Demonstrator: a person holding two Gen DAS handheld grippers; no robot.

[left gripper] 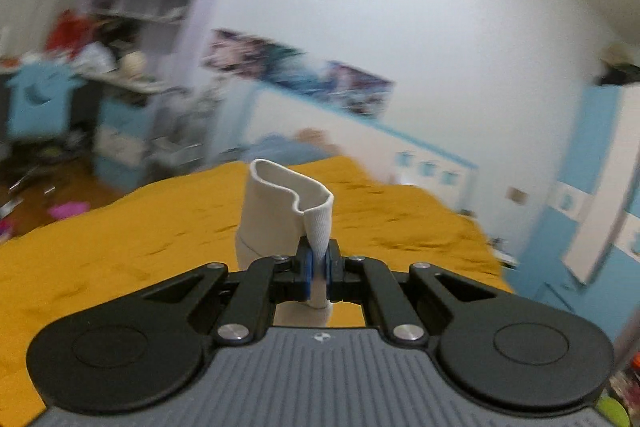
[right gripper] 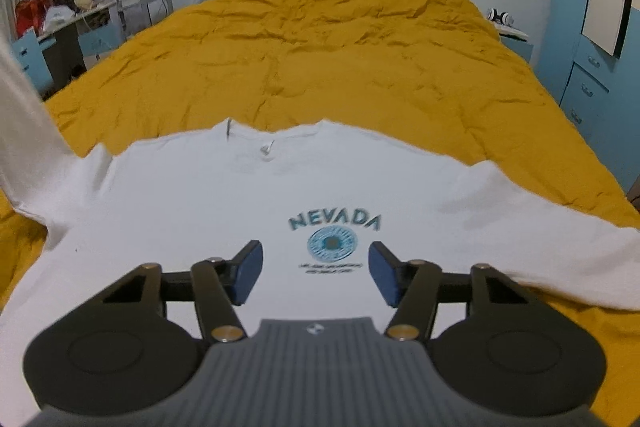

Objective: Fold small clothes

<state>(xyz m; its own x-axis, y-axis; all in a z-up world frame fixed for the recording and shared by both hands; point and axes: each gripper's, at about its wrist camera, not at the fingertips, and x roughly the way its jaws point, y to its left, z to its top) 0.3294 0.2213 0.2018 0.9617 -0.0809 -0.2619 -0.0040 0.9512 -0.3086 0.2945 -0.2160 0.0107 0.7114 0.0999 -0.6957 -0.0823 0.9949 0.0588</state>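
Left claw: while lifted above the bed (left gripper: pixel 120 247), the left claw (left gripper: pixel 319 267) pinches the ribbed sleeve cuff (left gripper: pixel 292 211).
Right claw: the right claw (right gripper: pixel 316 273) gapes wide over the white shirt (right gripper: pixel 192 195).

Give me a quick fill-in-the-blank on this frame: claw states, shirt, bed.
1. The left claw is shut on the white sleeve cuff, while the right claw is ____.
2. The word printed on the white shirt is ____.
3. The shirt lies on a bedspread whose colour is ____.
4. The right claw hangs over the shirt's ____ side, with the print facing up.

Missing words: open; NEVADA; mustard yellow; front
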